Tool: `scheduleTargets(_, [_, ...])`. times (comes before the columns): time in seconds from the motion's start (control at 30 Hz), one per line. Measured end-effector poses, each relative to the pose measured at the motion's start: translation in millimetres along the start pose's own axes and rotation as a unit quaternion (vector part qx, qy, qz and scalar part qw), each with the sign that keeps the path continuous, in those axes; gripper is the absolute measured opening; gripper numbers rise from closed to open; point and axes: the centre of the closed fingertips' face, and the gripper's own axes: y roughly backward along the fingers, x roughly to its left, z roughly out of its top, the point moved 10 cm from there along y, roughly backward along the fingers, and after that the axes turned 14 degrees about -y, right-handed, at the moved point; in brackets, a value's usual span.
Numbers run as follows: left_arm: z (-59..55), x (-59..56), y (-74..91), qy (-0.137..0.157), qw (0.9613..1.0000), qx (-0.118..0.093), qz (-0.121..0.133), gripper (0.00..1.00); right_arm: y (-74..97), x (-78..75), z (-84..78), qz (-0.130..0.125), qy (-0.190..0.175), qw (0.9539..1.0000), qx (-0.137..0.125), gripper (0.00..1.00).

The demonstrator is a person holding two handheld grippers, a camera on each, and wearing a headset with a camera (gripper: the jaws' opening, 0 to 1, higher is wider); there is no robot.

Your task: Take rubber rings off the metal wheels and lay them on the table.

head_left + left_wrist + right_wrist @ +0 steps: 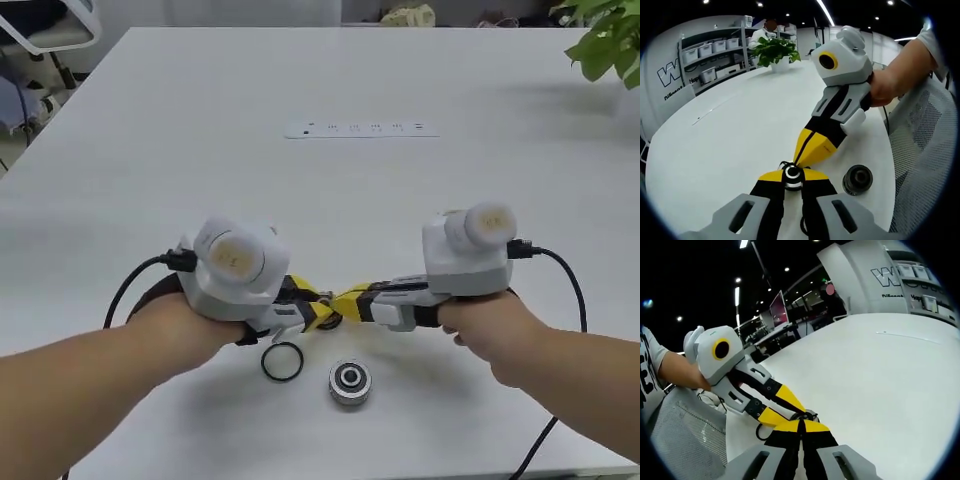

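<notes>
**Both tongs meet on one wheel over the tabletop**

The white tabletop (300,200) runs wide under me. My left tongs (792,171) are pinching a small metal wheel (792,180) between their yellow tips, held above the surface near the front edge. My right tongs (801,422) come in head-on from the other side, pressed together with their tips at that wheel's dark rim. I cannot tell whether they have caught the rubber. A second wheel (350,382) sits on the tabletop below the tips. A loose rubber ring (282,361) lies flat just beside it, not touching.
</notes>
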Motion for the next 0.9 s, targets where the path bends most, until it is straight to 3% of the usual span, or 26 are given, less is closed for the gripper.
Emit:
scheduleTargets(0.07, [-0.1, 0.1, 0.2, 0.0, 1.0, -0.001, 0.0, 0.07, -0.2, 1.5, 1.1, 0.009, -0.005, 0.9999, -0.007, 0.0])
scheduleTargets(0.13, [-0.1, 0.2, 0.2, 0.0, 1.0, -0.001, -0.001, 0.07, -0.7, 1.3, 1.3, 0.004, 0.009, 0.9999, -0.003, 0.0])
scheduleTargets(0.53, [-3.3, 0.7, 0.1, 0.008, 0.9998, -0.018, 0.0, 0.07, 1.2, -0.6, -0.7, 0.004, -0.003, 0.9999, -0.013, 0.0])
scheduleTargets(0.77, [-0.1, 0.4, 2.6, -0.011, 0.9997, -0.018, -0.01, 0.09, 3.8, 0.1, -0.5, 0.012, -0.02, 0.9995, -0.02, 0.0])
scheduleTargets(0.9, [3.4, -1.7, 8.2, -0.013, 0.9993, -0.031, -0.017, 0.14, 6.9, 3.2, 2.3, 0.015, -0.026, 0.9992, -0.028, 0.0])
